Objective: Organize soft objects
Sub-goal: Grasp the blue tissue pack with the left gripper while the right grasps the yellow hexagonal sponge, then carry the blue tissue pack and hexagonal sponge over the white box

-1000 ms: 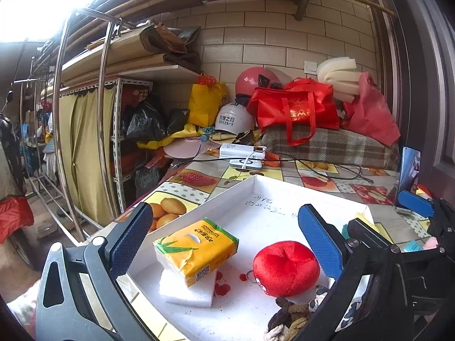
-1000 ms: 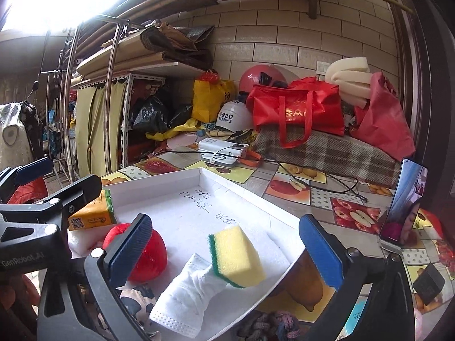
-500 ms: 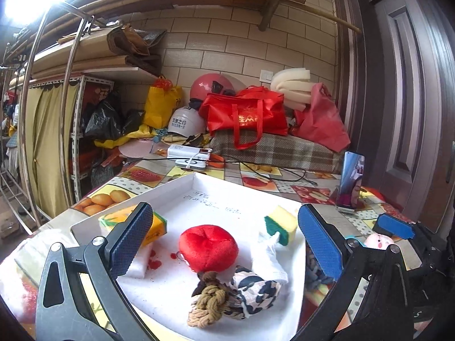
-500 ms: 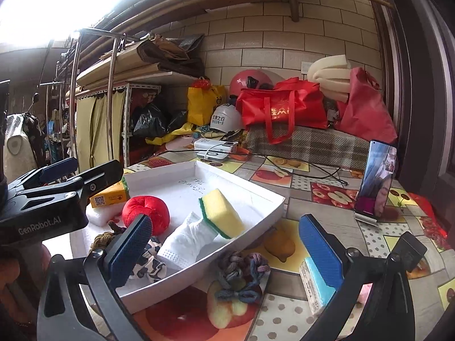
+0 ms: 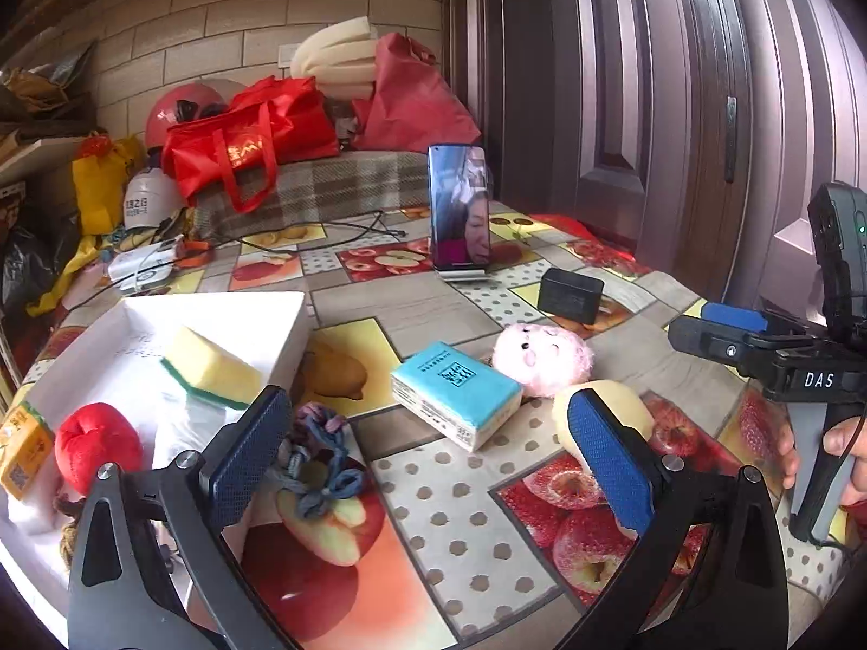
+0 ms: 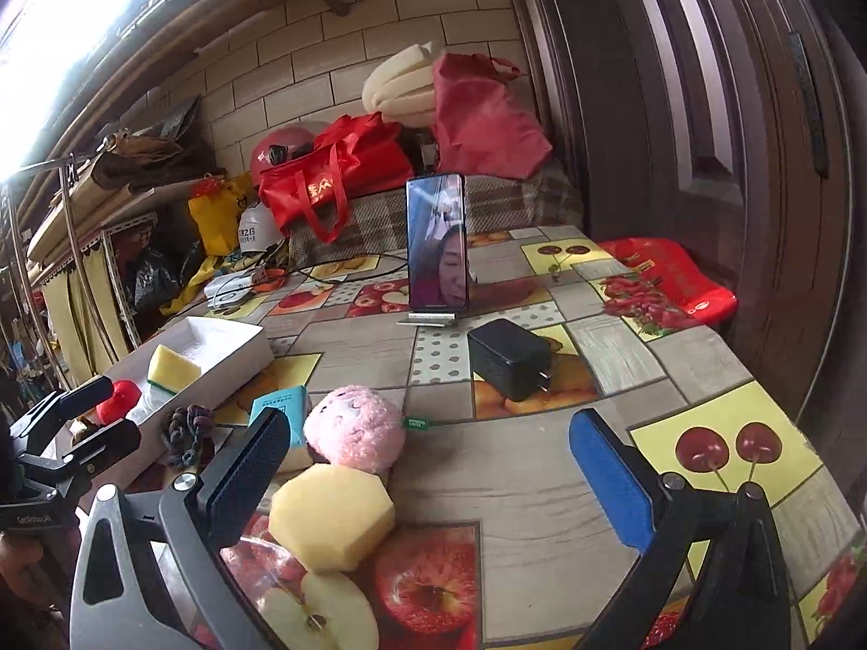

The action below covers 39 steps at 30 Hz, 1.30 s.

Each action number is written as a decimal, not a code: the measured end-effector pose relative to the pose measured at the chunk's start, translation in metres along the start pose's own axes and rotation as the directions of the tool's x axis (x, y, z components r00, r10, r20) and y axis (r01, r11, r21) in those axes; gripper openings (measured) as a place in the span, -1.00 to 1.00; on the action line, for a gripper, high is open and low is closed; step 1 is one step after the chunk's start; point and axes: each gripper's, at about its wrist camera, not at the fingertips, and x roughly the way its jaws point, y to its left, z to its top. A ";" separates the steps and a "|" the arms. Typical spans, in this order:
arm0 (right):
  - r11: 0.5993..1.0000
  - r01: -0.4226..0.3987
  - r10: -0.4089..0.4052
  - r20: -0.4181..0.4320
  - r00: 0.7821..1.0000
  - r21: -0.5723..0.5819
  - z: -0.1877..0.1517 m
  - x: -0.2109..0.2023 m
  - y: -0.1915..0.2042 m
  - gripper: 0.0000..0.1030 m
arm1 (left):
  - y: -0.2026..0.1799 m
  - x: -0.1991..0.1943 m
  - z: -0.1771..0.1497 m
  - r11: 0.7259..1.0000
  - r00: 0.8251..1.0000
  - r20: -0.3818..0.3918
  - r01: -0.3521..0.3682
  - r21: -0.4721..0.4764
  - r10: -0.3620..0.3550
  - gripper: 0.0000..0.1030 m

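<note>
Behind left gripper (image 5: 428, 449) finger: yellow sponge (image 5: 623, 406) half hidden; both grippers' fingers wide, empty.

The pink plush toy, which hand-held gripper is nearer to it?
Right. The right hand-held gripper is just short of the pink plush toy; the left hand-held gripper is farther back.

My left claw (image 5: 428, 449) wide open and holding nothing, my right claw (image 6: 428, 466) wide open too, my hand (image 5: 842, 449) gripping its handle

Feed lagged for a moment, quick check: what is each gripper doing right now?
Left gripper: open, holding nothing, above the tablecloth.
Right gripper: open, holding nothing, yellow sponge just ahead of its left finger.
</note>
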 end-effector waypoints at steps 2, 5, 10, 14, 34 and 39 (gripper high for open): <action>0.996 -0.056 0.050 -0.086 0.995 -0.070 -0.004 0.011 0.014 1.00 | -0.001 0.018 0.003 0.999 0.997 -0.076 0.031 -0.018 -0.032 0.99; 0.979 -0.077 0.043 -0.176 0.984 -0.191 -0.013 0.025 0.037 1.00 | 0.005 0.029 0.004 0.997 0.993 -0.109 0.037 -0.064 -0.044 0.99; 0.955 -0.040 -0.063 -0.335 0.940 -0.293 -0.025 0.064 0.057 0.92 | 0.005 0.033 0.004 0.997 0.992 -0.125 0.023 -0.076 -0.032 0.99; 0.976 -0.061 -0.016 -0.349 0.937 -0.211 -0.023 0.060 0.039 0.23 | 0.001 0.049 0.008 0.998 0.986 -0.162 0.017 -0.067 -0.028 0.99; 0.999 -0.008 0.020 -0.298 0.954 0.042 -0.010 0.047 -0.008 0.21 | -0.018 0.124 0.018 0.995 0.931 -0.356 -0.093 -0.037 0.073 0.16; 0.999 0.005 0.005 -0.277 0.961 0.035 -0.009 0.043 -0.008 0.21 | -0.018 0.120 0.019 0.997 0.940 -0.337 -0.068 -0.042 0.050 -0.04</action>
